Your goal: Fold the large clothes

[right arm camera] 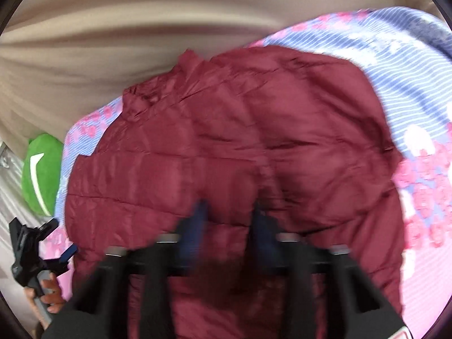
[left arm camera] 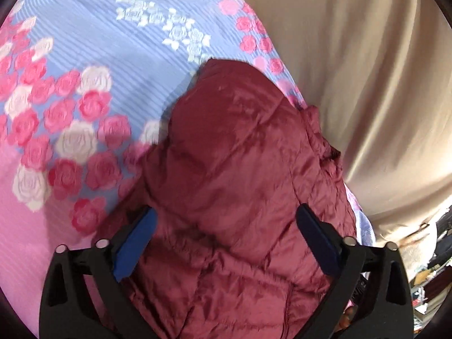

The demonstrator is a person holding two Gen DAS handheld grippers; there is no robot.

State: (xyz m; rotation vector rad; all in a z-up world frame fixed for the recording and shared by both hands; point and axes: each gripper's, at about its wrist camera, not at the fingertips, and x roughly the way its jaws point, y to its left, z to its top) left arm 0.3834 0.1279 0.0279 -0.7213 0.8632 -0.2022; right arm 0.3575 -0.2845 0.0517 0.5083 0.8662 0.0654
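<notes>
A maroon quilted puffer jacket lies on a floral bedspread. My left gripper is open wide, its blue-padded fingers on either side of the jacket just above it. In the right wrist view the jacket lies spread out, collar toward the far left. My right gripper hovers over the jacket's near part, blurred by motion, its jaws partly apart with fabric visible in the gap. The left gripper also shows in the right wrist view at the jacket's left edge.
A beige curtain hangs along the bed's far side. A green cushion lies off the bedspread's left end. Clutter sits beyond the bed's edge at the lower right.
</notes>
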